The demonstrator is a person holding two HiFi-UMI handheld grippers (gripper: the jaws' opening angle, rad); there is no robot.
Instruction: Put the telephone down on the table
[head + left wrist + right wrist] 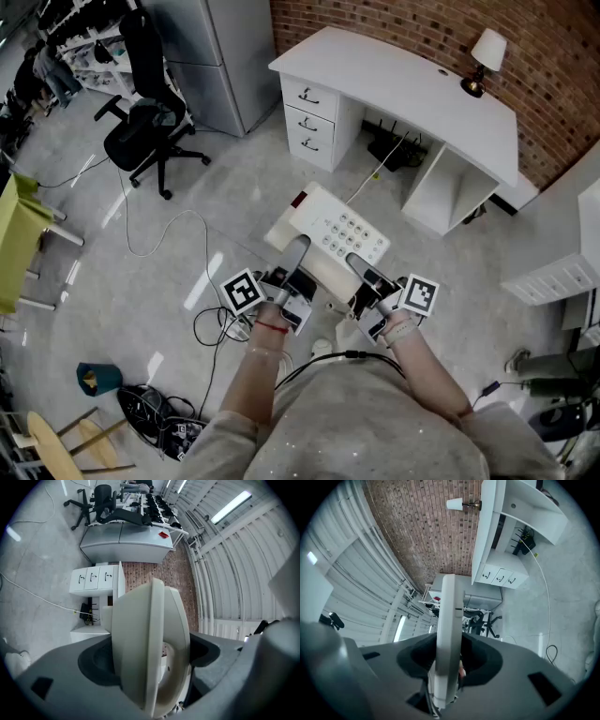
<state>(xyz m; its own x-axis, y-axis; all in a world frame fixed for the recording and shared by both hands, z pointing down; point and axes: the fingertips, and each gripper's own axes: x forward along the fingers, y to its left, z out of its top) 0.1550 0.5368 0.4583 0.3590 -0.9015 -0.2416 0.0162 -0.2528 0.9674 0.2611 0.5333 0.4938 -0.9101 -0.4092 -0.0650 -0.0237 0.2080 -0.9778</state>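
In the head view, the telephone (333,234) is held in the air over the floor (234,187), short of the desk (403,84), on which a lamp (483,58) is stood. Its near side is gripped by the left gripper (295,253) and the right gripper (361,270). In the left gripper view, the jaws are set wide, clamped on the telephone's thick side. In the right gripper view, a thin edge of it is pinched between narrower jaws.
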